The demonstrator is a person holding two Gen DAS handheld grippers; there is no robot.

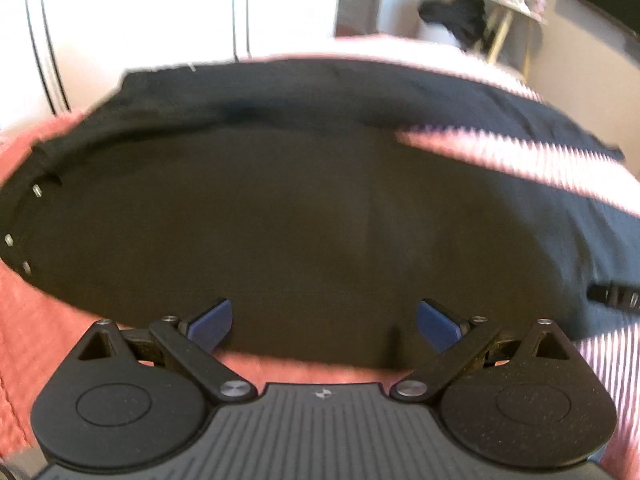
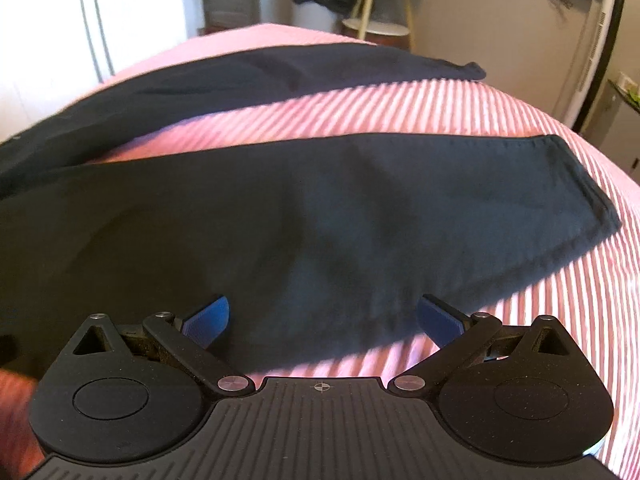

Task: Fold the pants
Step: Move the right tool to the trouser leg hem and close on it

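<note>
Black pants (image 2: pixel 280 216) spread flat on pink-striped bed (image 2: pixel 420 108), legs apart, hems toward right. Left tool (image 1: pixel 324 326) jaws wide, empty, over waist end; right tool (image 2: pixel 323 322) wide, empty, over near leg

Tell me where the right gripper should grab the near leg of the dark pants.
Probably the near side edge of the dark fabric pants, close to the stitched hem. Come low from the near side: the leg lies flat on the pink striped bedspread, directly before the open right gripper.
</note>
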